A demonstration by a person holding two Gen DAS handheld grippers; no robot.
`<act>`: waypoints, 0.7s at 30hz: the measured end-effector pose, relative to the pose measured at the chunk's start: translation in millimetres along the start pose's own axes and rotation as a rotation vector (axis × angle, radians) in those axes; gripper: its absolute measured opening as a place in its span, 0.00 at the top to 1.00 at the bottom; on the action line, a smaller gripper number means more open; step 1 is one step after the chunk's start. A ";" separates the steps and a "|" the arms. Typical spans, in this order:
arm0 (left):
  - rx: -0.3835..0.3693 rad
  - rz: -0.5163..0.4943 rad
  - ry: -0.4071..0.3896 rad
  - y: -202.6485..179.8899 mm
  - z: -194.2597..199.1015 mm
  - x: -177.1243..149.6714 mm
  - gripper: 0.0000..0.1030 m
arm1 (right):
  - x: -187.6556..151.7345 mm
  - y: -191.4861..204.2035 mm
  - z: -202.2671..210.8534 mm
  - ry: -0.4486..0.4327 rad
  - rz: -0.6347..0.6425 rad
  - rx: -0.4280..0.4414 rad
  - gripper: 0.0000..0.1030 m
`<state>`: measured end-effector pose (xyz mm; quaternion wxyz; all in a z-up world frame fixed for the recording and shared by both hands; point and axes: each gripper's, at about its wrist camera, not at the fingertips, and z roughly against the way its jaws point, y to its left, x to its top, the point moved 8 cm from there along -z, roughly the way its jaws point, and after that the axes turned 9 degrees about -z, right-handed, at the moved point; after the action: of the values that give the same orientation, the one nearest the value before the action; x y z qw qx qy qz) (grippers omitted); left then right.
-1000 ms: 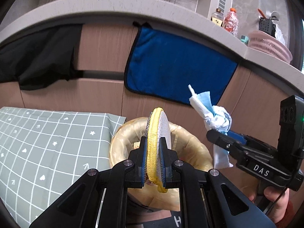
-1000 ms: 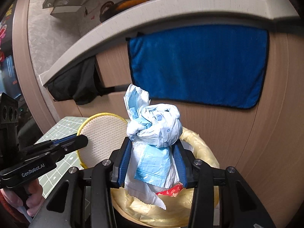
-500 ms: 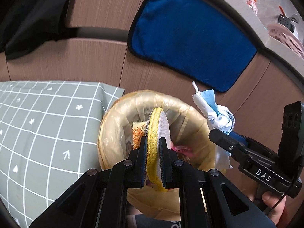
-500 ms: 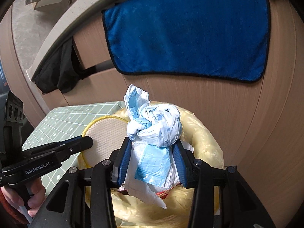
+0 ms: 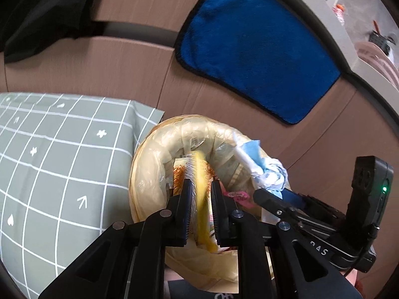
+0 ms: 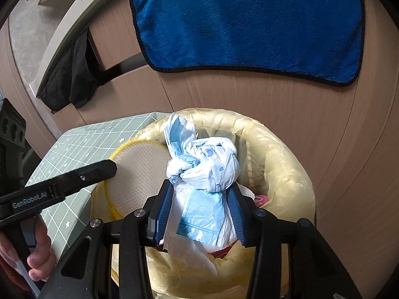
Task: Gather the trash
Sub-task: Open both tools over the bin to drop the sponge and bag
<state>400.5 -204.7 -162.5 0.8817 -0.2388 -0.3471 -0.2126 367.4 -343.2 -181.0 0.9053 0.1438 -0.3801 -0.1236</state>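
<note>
I hold two grippers over one bin, a round one lined with a pale yellow plastic bag folded over its rim. My left gripper has a single round scouring pad with a yellow edge standing on edge between its fingers; the jaws are opening, and a gap shows on both sides of the pad, which is blurred. From the right wrist view that pad shows its white face, low inside the bin's mouth. My right gripper has one knotted white and blue plastic bag between its two blue pads, directly above the bin's opening; its jaws are opening too, though the pads look to be touching the bag's sides. Down in the bin I can make out some orange and pink wrappers, too jumbled to count. One green checked cloth lies just beside the bin. On the wooden cabinet front behind hang two cloths: one blue towel and one black cloth.
</note>
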 end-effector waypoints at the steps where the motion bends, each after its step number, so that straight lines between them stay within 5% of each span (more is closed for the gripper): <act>1: -0.001 -0.003 -0.001 -0.9 1.2 0.2 0.78 | 0.0 0.2 0.1 0.000 0.001 -0.004 0.59; 5: 0.056 -0.005 -0.010 3.5 8.0 0.8 0.74 | -1.2 2.0 1.7 -0.003 0.006 -0.012 0.59; 10: 0.236 -0.022 0.025 17.1 22.5 -6.5 0.74 | 0.5 5.4 11.1 -0.025 0.001 -0.015 0.47; 21: 0.249 -0.028 -0.041 10.4 91.8 -19.1 0.66 | -10.5 25.6 56.1 -0.070 0.007 -0.033 0.45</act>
<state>346.4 -140.2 -119.8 0.8941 -0.1271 -0.3920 -0.1752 322.6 -325.2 -141.2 0.8940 0.1233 -0.4101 -0.1316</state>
